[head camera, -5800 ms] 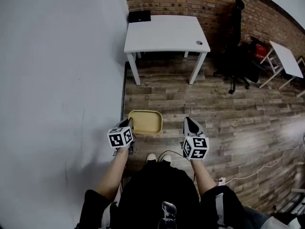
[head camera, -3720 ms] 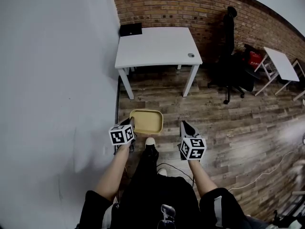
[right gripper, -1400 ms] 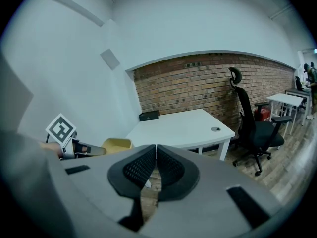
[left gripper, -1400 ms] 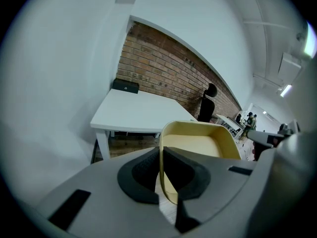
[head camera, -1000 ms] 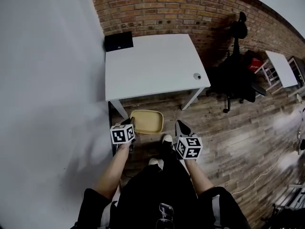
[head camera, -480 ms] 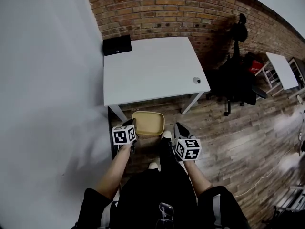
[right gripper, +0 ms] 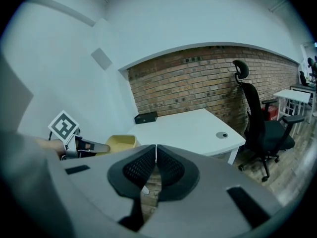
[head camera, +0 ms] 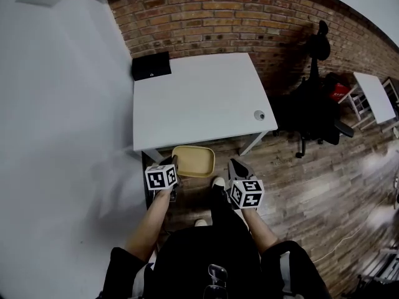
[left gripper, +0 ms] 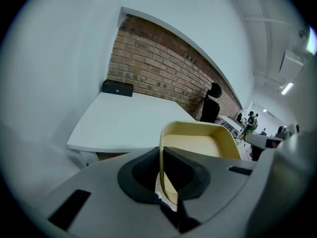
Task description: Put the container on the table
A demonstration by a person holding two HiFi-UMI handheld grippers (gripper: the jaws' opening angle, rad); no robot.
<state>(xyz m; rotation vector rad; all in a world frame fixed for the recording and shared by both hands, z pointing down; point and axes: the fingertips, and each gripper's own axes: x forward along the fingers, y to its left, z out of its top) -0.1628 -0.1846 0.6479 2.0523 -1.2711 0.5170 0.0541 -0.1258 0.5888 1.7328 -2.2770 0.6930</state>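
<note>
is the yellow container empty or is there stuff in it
Empty: the container shows only its bare yellow floor in the left gripper view.

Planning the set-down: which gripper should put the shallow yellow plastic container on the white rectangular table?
Left. The left gripper is shut on the rim of the shallow yellow plastic container, near the white rectangular table; the right gripper is shut, empty.

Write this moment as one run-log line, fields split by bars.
stage: carry | left claw: shut on container rim | right claw: shut, empty | container: held at near edge of table, not set down
</note>
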